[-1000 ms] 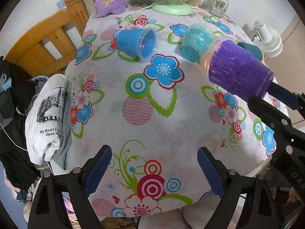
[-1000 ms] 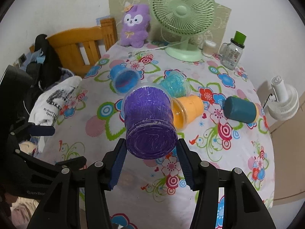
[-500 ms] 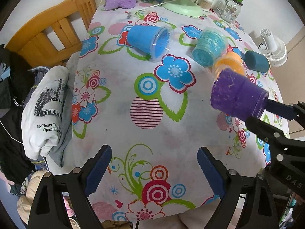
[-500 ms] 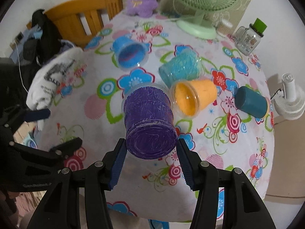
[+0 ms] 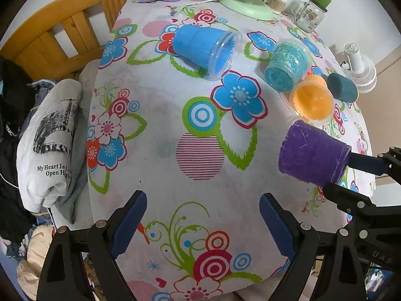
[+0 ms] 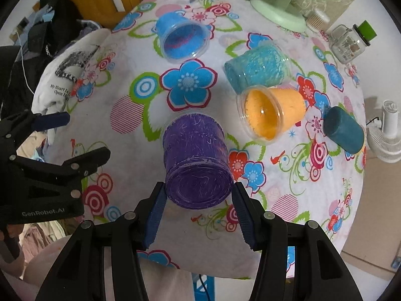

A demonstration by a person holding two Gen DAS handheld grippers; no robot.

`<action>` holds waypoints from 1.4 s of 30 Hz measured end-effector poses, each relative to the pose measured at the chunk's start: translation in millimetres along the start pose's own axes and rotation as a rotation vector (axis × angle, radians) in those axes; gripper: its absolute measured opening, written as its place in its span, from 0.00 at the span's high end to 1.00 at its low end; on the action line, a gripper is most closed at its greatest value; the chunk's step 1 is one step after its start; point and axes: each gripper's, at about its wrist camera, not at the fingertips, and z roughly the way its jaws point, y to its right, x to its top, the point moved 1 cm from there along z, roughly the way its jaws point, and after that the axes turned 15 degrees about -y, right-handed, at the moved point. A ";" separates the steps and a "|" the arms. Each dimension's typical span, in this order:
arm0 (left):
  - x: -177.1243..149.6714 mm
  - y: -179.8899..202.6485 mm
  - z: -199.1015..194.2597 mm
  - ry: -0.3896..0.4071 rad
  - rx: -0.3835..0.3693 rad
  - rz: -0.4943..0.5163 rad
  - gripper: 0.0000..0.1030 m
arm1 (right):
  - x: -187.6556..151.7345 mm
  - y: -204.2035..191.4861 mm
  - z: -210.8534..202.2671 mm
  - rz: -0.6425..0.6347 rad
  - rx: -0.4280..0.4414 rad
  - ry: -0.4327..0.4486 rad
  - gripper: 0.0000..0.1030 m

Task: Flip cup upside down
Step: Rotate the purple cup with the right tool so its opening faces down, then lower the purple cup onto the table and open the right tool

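The purple cup (image 6: 196, 165) is pinched at its base in my right gripper (image 6: 198, 209), mouth tilted down over the flowered counter (image 6: 155, 155) beside the orange cup (image 6: 272, 111). My left gripper (image 5: 203, 222) hangs spread, holding nothing.

The left hand-held gripper (image 5: 201, 222) has two matte black plastic arms, broad and angular, each ending in a dark blue pad (image 5: 130, 219) with fine ribbing across its inner face. Round silver screw heads sit along the black arms near the pads. The right hand-held gripper (image 6: 199, 212) is built the same way: black frame, ribbed dark blue pads (image 6: 156, 217), silver screws on each arm. Seen from the right wrist view, the left unit's black body carries pale raised lettering reading "GenRobot.AI". From the left wrist view, part of a similar marking, "DAS", shows on the right unit's body.
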 end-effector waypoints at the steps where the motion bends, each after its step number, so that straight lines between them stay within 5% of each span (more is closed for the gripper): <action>1: 1.1 -0.6 0.9 -0.001 -0.003 0.003 0.10 | 2.3 -0.7 1.0 -0.002 -0.001 -0.010 0.45; 17: 14.2 -17.4 6.2 -0.016 -0.011 0.025 0.10 | 45.4 -14.3 1.5 0.011 -0.041 0.020 0.45; 24: 17.0 -24.5 4.2 -0.009 0.009 0.019 0.10 | 47.0 -26.0 2.7 -0.030 -0.068 0.131 0.44; 31: 14.4 -24.3 6.4 -0.017 0.020 0.017 0.10 | 42.6 -12.4 10.0 0.050 -0.039 0.181 0.21; 42: 8.0 4.6 7.9 -0.023 0.094 -0.013 0.10 | 22.7 10.6 20.6 0.094 0.040 0.229 0.20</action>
